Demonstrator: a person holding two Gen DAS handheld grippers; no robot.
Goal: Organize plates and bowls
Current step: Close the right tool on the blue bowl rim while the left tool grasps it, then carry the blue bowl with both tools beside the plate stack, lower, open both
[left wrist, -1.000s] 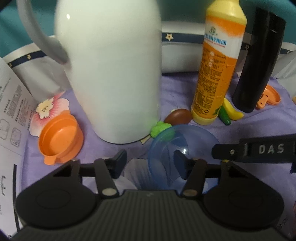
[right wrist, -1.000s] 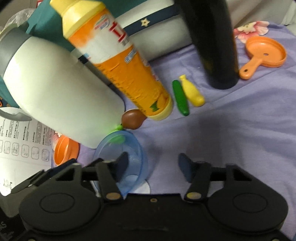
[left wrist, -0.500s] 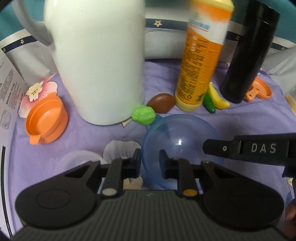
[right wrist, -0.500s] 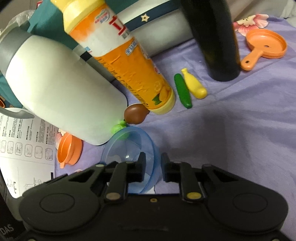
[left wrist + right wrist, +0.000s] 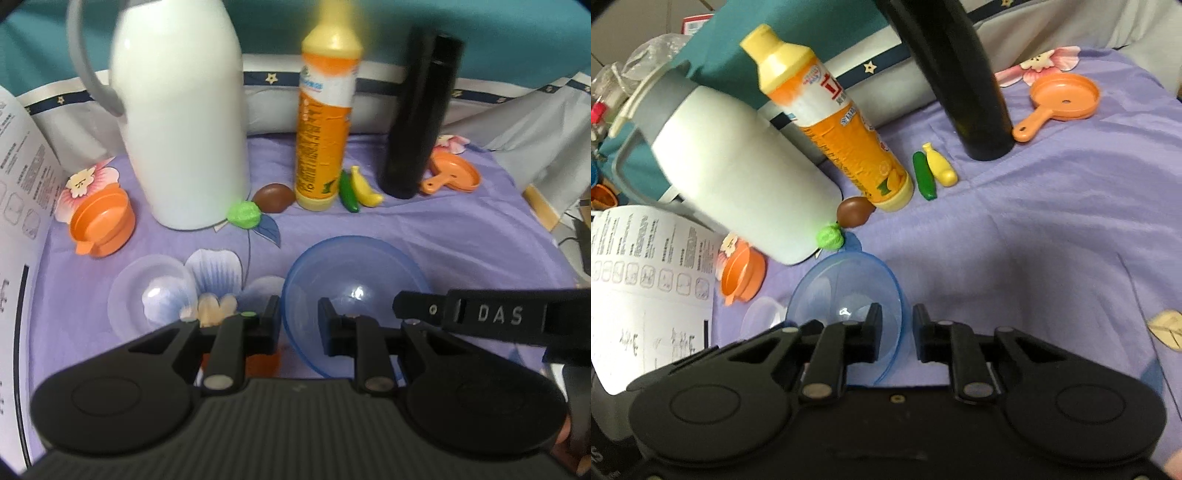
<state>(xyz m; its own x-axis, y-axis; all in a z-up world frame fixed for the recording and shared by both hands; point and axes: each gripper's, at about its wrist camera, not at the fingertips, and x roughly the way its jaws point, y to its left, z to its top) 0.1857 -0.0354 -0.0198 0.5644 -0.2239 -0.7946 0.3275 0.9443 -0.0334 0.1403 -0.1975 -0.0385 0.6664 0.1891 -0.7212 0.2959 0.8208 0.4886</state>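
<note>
Left gripper (image 5: 298,322): you are clamping the blue bowl (image 5: 354,273) rim.
Right gripper (image 5: 897,334): you are clamping the opposite rim.
Clear bowl (image 5: 149,291): beside, on purple cloth (image 5: 461,236).

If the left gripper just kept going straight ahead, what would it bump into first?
The left gripper already straddles the blue bowl's near rim, so the bowl comes first. Past it, probably the orange bottle, though depth is hard to judge.

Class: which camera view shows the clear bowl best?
The left wrist view: the clear bowl lies whole on the purple cloth, left of the blue bowl. The right wrist view shows only a sliver, cut off by the gripper body.
</note>
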